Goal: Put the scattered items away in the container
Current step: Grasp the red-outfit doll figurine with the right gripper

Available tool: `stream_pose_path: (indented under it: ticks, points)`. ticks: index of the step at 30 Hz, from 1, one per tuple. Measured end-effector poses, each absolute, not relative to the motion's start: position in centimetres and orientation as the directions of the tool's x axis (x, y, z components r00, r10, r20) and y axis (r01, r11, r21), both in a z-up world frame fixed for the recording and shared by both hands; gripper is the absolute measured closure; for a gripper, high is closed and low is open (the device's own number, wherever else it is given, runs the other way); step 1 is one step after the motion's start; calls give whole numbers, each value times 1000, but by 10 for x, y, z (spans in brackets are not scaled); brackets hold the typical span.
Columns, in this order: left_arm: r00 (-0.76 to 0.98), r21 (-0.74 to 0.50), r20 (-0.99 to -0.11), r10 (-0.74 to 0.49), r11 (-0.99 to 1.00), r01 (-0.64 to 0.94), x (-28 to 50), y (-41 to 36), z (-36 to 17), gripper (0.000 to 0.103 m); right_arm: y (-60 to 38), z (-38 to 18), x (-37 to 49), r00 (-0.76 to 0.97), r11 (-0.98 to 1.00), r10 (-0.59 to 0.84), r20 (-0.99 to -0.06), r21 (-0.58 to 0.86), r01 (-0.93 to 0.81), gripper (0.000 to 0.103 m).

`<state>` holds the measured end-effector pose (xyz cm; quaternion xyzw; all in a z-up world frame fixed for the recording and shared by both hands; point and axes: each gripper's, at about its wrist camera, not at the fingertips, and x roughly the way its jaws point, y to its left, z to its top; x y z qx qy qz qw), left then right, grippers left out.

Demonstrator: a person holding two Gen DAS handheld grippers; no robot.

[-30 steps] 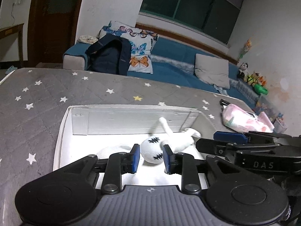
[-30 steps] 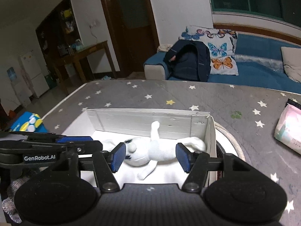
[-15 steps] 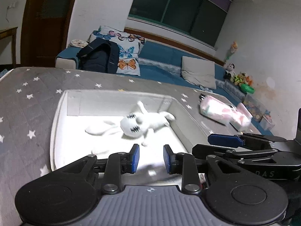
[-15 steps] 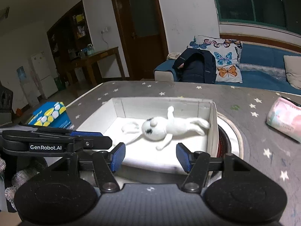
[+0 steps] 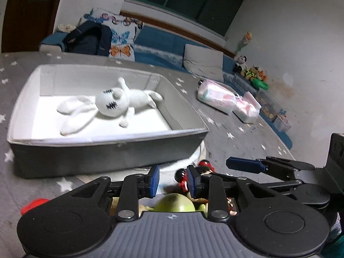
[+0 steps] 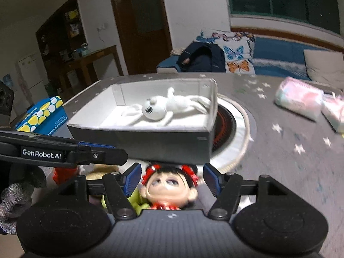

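Observation:
A white plush rabbit (image 5: 116, 105) (image 6: 159, 109) lies on its back inside the grey box (image 5: 103, 154) (image 6: 163, 144). Both grippers hang in front of the box's near wall, over a heap of small toys. My left gripper (image 5: 173, 180) is open, with a green round toy (image 5: 174, 202) below it and a red-and-black doll (image 5: 181, 177) by its right finger. My right gripper (image 6: 172, 180) is open and its jaws are opening. A doll with black hair and red bows (image 6: 169, 187) lies between them, untouched by the pads.
The box rests on a round white-rimmed ring (image 6: 238, 129) on the starred grey cover. Pink tissue packs (image 5: 217, 99) (image 6: 298, 101) lie to the right. A blue-and-yellow carton (image 6: 43, 114) stands at the left, and a red toy (image 5: 32, 204) at the near left.
Both grippers have drawn back from over the box to its near side, leaving the rabbit inside. The toy heap has come into view beneath them. The right jaws have widened.

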<state>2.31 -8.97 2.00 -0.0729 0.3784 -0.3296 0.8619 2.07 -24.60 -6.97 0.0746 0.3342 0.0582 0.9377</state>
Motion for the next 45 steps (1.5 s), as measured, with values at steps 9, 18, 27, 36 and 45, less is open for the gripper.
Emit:
stream_pose_path:
  ticks: [9,18,27,36,45]
  points:
    - [431,-462,-610,-665,740,489,33,-97,9,73,-251,-86,19,741,976,174,-649,216,-40,38]
    - [379,-557,-615,-692,721,413,50,-97,-3,72,-250,-95,19,725,968,196,-661,248,-36,38]
    - [356,-581,-613,-705,708,402,48,-99,-9,71,-251,-97,16,716,970,191,-672,243,-31,39]
    - [343,-631,-584,-735,678,377,53,-102,-10,71,-252,-95,15,717,968,190,-671,250,-23,39]
    - [329,-671,-570,-753,658,342,57,-102,-15,69,-248,-100,25,707,963,211,-675,269,-31,39]
